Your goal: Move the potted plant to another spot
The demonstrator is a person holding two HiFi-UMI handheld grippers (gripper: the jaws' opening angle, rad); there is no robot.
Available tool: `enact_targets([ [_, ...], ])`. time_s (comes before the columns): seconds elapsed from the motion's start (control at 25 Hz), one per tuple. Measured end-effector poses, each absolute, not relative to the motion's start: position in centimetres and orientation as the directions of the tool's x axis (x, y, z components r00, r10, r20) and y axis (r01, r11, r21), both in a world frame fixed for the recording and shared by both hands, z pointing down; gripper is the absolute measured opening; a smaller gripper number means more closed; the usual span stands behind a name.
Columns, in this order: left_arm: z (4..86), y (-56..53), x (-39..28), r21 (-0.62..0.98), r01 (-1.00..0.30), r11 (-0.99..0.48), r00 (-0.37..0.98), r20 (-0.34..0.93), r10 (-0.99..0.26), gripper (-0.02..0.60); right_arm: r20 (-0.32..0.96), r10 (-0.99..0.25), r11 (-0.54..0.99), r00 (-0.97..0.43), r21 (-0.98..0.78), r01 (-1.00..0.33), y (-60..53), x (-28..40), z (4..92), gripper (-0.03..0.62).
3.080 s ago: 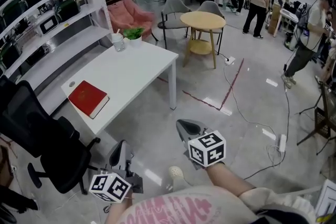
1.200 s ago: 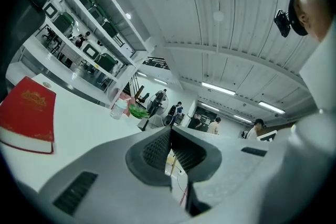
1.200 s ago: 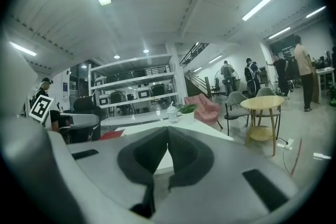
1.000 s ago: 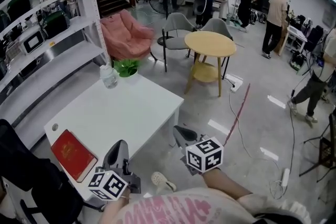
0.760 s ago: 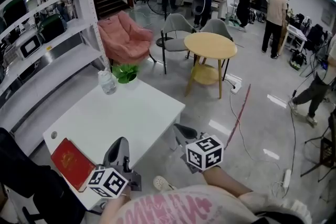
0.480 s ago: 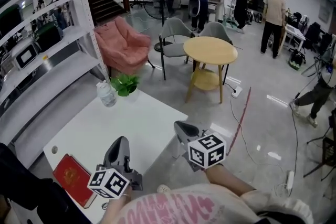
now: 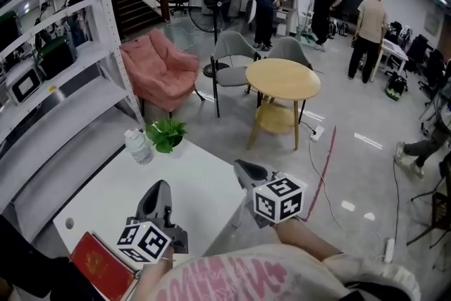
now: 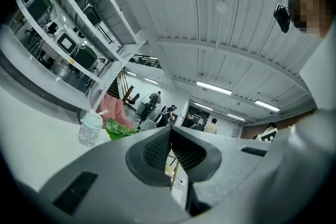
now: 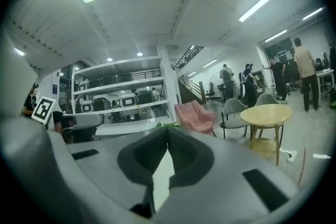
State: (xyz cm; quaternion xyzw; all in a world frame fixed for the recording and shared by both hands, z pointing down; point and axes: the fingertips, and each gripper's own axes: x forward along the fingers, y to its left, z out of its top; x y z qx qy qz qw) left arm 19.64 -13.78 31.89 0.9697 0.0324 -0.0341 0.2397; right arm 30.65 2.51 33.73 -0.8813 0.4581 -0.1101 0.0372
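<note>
The potted plant [image 7: 166,134], green leaves in a small white pot, stands at the far edge of the white table [image 7: 204,183]. It also shows in the left gripper view as leaves [image 8: 122,131] beside a bottle, and in the right gripper view as leaf tips [image 9: 168,124] just over the jaws. My left gripper [image 7: 158,188] hovers over the table's near part, well short of the plant; its pads meet at the tips [image 8: 169,131] with nothing between them. My right gripper [image 7: 246,169] is held off the table's right edge, shut and empty [image 9: 168,131].
A clear plastic bottle [image 7: 139,146] stands just left of the plant. A red book [image 7: 102,268] lies at the table's near left corner. White shelving [image 7: 56,60] runs along the left. Beyond are a pink armchair [image 7: 158,70], a round wooden table [image 7: 283,79], grey chairs and several people.
Both grippers have come forward and slightly up; the left one is now over the table. The plant and bottle appear nearer. Both jaws stayed shut.
</note>
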Motion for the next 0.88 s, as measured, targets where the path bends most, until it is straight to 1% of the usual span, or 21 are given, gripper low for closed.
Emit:
enact_targets([
  [0.32, 33.7, -16.9, 23.0, 0.481, 0.073, -0.874, 0.997, -0.052, 0.055, 0.003, 0.194, -0.817, -0.575, 0.543, -0.208, -0.791, -0.6, 35.1, 35.9, 0.008],
  [0.52, 35.1, -18.4, 23.4, 0.509, 0.045, -0.86, 0.999, -0.033, 0.032, 0.003, 0.223, -0.825, -0.562, 0.52, -0.224, -0.796, -1.9, 35.6, 37.5, 0.008],
  [0.64, 35.5, -18.9, 23.2, 0.516, 0.033, -0.856, 0.999, -0.031, 0.02, 0.003, 0.217, -0.839, -0.542, 0.5, -0.243, -0.804, -2.8, 35.7, 38.1, 0.008],
  [0.76, 36.0, -19.8, 22.5, 0.525, 0.005, -0.851, 1.0, -0.028, -0.011, 0.003, 0.218, -0.856, -0.514, 0.469, -0.254, -0.82, -4.2, 35.7, 38.4, 0.008],
  [0.88, 36.5, -21.0, 21.6, 0.525, -0.054, -0.849, 0.998, -0.005, -0.066, 0.003, 0.236, -0.87, -0.483, 0.432, -0.245, -0.84, -5.7, 36.0, 38.8, 0.008],
])
